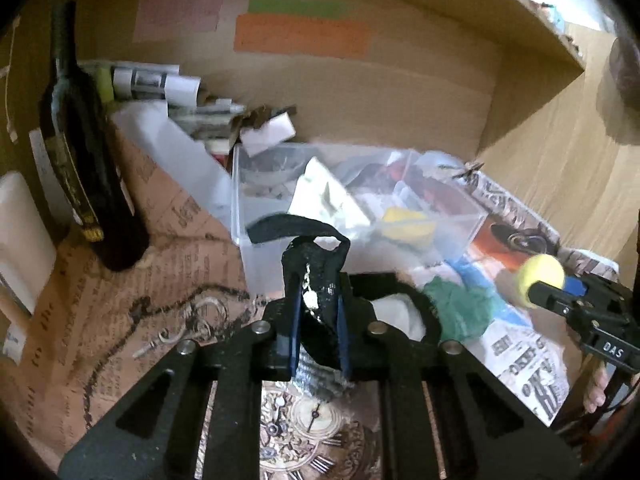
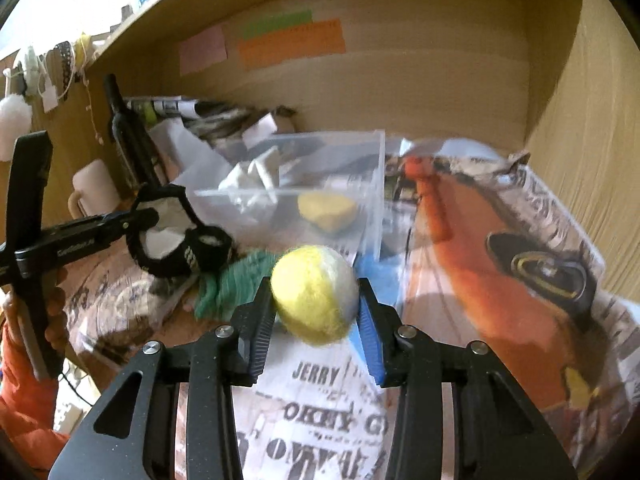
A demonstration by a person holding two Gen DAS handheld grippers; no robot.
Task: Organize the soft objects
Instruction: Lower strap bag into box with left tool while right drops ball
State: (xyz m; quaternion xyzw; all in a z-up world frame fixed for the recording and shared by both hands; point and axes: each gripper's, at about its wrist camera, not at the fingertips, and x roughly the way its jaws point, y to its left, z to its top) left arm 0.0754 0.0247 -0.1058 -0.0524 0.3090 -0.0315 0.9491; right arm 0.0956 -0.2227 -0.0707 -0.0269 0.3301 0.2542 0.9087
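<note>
My left gripper (image 1: 318,292) is shut on a black fabric piece with straps (image 1: 316,276) and holds it up in front of a clear plastic bin (image 1: 256,248). The same black and white fabric (image 2: 176,240) shows in the right wrist view, hanging from the left gripper (image 2: 148,216). My right gripper (image 2: 316,300) is shut on a yellow and white felt ball (image 2: 314,294), held above the table; the ball also shows at the right of the left wrist view (image 1: 540,280). The bin (image 2: 372,200) holds a yellow soft piece (image 2: 328,208) and white items. A green cloth (image 2: 236,284) lies by the bin.
A dark wine bottle (image 1: 80,160) stands at the left. Rolled papers (image 1: 152,80) and cardboard lie behind the bin. A white mug (image 2: 94,192) stands near the bottle. Newspaper-print sheets (image 2: 328,420) cover the table, inside a wooden shelf with side walls (image 2: 592,160).
</note>
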